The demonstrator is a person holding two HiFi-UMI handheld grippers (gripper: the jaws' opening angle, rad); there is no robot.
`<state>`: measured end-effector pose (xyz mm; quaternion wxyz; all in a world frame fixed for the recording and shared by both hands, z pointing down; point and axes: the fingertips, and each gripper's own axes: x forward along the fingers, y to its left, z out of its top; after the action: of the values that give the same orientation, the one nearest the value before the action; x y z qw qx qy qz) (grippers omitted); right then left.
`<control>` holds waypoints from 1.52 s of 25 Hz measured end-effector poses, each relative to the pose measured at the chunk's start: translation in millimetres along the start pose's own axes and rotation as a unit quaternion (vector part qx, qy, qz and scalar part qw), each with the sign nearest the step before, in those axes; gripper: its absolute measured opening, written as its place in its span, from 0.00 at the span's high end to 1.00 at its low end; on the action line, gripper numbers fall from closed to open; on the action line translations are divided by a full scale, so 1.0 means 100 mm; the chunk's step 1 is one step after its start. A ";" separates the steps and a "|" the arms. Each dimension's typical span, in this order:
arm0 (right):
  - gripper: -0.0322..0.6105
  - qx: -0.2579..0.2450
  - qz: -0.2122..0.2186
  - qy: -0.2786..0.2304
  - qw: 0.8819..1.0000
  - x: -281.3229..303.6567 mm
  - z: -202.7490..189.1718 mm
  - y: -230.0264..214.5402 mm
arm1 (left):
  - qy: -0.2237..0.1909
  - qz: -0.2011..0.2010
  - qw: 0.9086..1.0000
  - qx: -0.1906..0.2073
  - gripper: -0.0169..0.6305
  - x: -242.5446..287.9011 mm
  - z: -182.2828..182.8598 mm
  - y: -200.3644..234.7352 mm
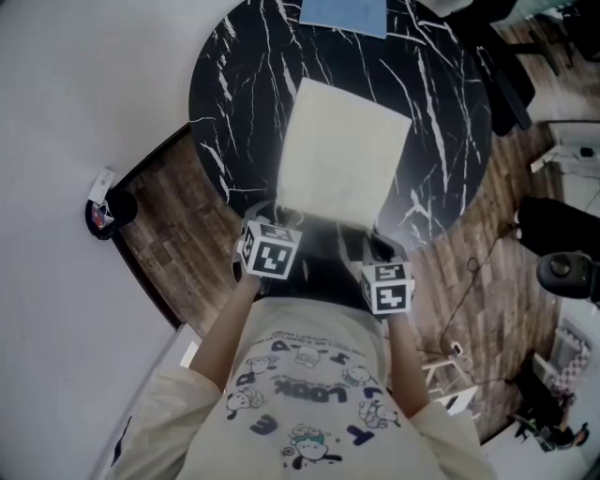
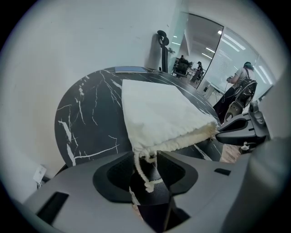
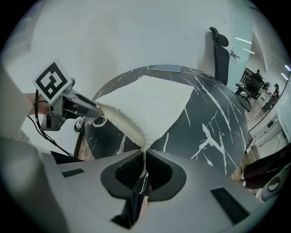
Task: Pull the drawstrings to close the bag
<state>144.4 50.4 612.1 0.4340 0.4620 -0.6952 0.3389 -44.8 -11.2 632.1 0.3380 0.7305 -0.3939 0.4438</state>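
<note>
A cream drawstring bag point(image 1: 342, 155) lies flat on the round black marble table point(image 1: 450, 122), its gathered mouth at the near edge. My left gripper point(image 2: 148, 157) is at the mouth's left corner. Its jaws stand apart, and a loose knotted drawstring point(image 2: 141, 170) hangs in the gap with no pad pressing on it. My right gripper point(image 3: 144, 157) is at the mouth's right corner, shut on the other drawstring point(image 3: 144, 166), which runs straight up to the puckered hem point(image 3: 125, 125). In the head view both grippers, left point(image 1: 279, 214) and right point(image 1: 375, 236), are at the table's near rim.
A blue flat item point(image 1: 344, 13) lies at the table's far edge. An office chair point(image 3: 220, 50) stands behind the table, more chairs and cables to the right on the wooden floor point(image 1: 469, 272). A white wall point(image 1: 84, 94) is on the left.
</note>
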 end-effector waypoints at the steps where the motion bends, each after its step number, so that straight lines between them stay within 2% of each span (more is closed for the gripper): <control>1: 0.91 0.000 -0.001 -0.001 1.000 0.00 0.00 -0.01 | 0.003 0.004 1.000 -0.003 0.70 0.00 -0.01 0.03; 2: 0.91 0.000 -0.001 -0.003 1.000 0.00 0.01 -0.01 | 0.005 0.009 1.000 -0.004 0.79 0.00 -0.03 0.06; 3: 0.91 0.001 -0.001 -0.004 1.000 0.01 0.01 -0.02 | 0.008 0.012 1.000 -0.004 0.83 0.00 -0.04 0.09; 5: 0.91 -0.001 -0.001 -0.003 1.000 0.01 0.01 -0.02 | 0.012 0.009 1.000 0.001 0.86 0.00 -0.07 0.12; 10: 0.91 -0.005 -0.003 0.010 1.000 0.00 -0.03 -0.03 | 0.012 0.021 0.999 0.037 0.89 -0.06 -0.12 0.16; 13: 0.91 -0.006 -0.026 0.019 0.999 -0.02 -0.06 -0.12 | 0.019 0.039 0.998 0.042 0.90 -0.10 -0.13 0.22; 18: 0.91 0.007 -0.066 0.030 0.997 -0.04 -0.09 -0.31 | 0.026 0.055 0.998 0.030 0.90 -0.16 -0.13 0.35; 23: 0.91 -0.002 -0.096 0.039 0.995 -0.04 -0.11 -0.45 | 0.024 0.074 0.997 0.021 0.90 -0.21 -0.13 0.43; 26: 0.91 0.014 -0.106 0.035 0.994 -0.06 -0.09 -0.52 | 0.020 0.089 0.996 0.014 0.90 -0.23 -0.13 0.49; 29: 0.91 0.026 -0.116 0.019 0.993 -0.11 -0.05 -0.61 | 0.018 0.088 0.996 0.008 0.90 -0.25 -0.14 0.54; 35: 0.91 0.063 -0.127 0.004 0.990 -0.15 -0.04 -0.78 | 0.009 0.079 0.996 -0.039 0.90 -0.28 -0.15 0.69; 38: 0.91 0.073 -0.129 -0.003 0.989 -0.17 -0.01 -0.82 | 0.001 0.087 0.995 -0.045 0.90 -0.31 -0.11 0.75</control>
<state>224.6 28.9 603.0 0.4376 0.5791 -0.6043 0.3285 -124.2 -28.3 618.4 0.3312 0.6770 -0.4751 0.4541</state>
